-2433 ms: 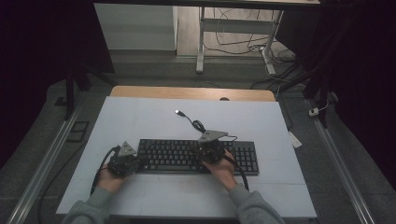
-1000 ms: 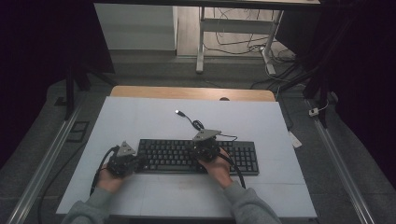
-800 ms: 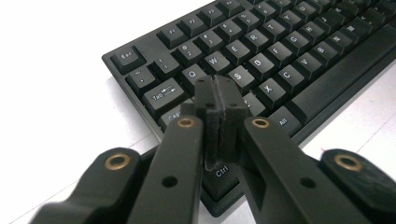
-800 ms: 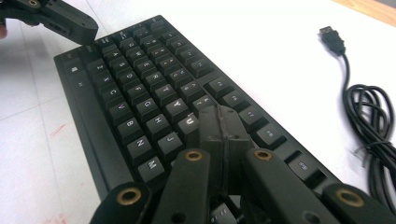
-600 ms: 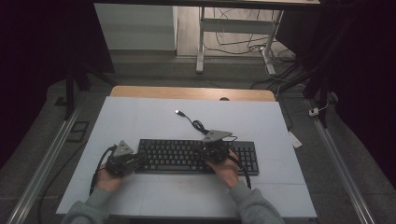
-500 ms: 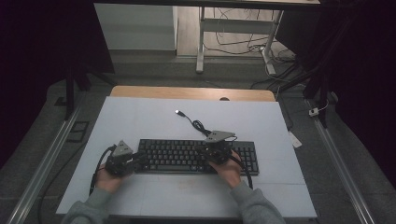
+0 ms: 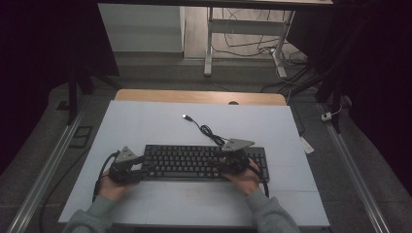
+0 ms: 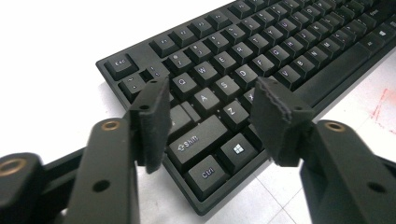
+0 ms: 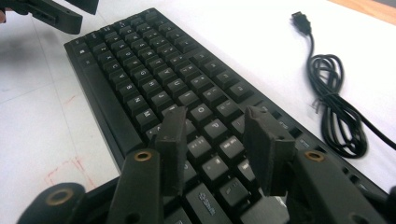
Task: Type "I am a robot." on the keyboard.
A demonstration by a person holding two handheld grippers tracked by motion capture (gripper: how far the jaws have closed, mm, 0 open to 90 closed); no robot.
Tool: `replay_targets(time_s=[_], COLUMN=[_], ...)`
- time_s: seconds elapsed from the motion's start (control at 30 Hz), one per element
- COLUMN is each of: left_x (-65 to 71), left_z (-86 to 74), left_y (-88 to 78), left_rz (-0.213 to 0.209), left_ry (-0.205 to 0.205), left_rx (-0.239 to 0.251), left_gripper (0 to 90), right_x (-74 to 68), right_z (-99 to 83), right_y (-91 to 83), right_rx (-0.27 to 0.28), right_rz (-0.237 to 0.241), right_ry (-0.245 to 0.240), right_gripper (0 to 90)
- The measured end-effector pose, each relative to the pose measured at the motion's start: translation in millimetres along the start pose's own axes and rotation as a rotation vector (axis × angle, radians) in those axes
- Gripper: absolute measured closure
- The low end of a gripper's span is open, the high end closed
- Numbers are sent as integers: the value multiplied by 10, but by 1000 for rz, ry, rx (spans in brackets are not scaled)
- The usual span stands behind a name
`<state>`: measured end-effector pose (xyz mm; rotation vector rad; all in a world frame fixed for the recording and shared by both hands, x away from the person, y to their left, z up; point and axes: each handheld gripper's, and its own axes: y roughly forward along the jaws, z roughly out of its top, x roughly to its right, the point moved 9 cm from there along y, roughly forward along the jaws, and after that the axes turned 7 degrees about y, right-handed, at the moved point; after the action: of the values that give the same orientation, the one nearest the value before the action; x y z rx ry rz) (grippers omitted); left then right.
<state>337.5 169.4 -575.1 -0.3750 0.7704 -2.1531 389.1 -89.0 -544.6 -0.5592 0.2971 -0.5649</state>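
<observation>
While your jaws have just been opening, with nothing between them:
Keyboard (image 7: 204,162): flat on the table (image 7: 145,121), between your hands.
Left gripper (image 8: 210,116): spread wide over Shift; lower gently.
Right gripper (image 9: 212,140): parted above the right-hand keys; keep level.
Cable (image 9: 331,98): steer clear.

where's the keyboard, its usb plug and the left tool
keyboard (image 7: 194,161), high view, middle of the key field
usb plug (image 7: 185,116), high view, free end of the cable
left tool (image 8: 210,116), left gripper view, gap between its open tips

Dark room, grey floor (image 7: 160,73), white table (image 7: 145,116), metal desk legs (image 7: 210,43) behind
</observation>
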Motion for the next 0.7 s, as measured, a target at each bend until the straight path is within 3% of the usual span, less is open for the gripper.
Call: replay_targets(time_s=[0.13,0.5,0.7], left_x=[10,7,86], left_z=[1,54,123], left_y=[-4,-41,-28], left_rz=[-18,-55,-97], left_ry=[-5,-12,29], left_rx=[-4,-8,-21], left_gripper=[380,351,368], right_x=[32,79,76], right_z=[-50,-58,-66], right_y=[-106,-167,-155], right_rx=[1,23,19], right_rz=[-17,-24,-24], right_ry=[-11,4,2], right_gripper=[563,549,547])
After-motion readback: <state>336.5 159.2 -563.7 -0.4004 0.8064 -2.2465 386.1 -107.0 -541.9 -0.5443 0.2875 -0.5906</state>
